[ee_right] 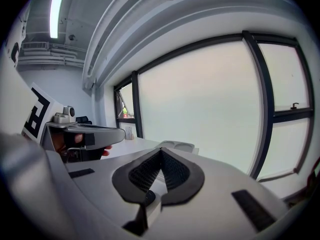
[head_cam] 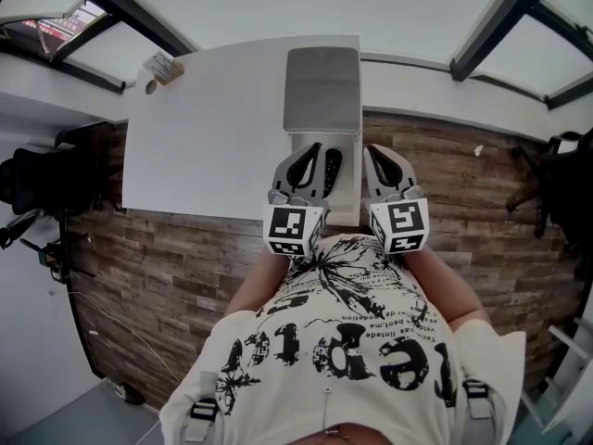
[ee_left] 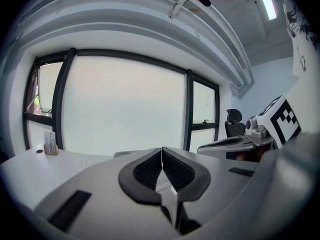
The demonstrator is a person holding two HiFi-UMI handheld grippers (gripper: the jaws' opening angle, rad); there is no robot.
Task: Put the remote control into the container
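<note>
The remote control (head_cam: 333, 170) lies partly hidden between closed left gripper (head_cam: 309, 151) and right gripper (head_cam: 377, 152).

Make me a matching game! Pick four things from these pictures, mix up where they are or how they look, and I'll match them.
Things:
1. container
2. left gripper
3. small box
4. table

Descriptions:
a. big, white and flat
b. jaws shut together, nothing between them
c. sits on the table's far left corner
d. grey, just ahead of both grippers

Pairs: 1-d, 2-b, 3-c, 4-a
</note>
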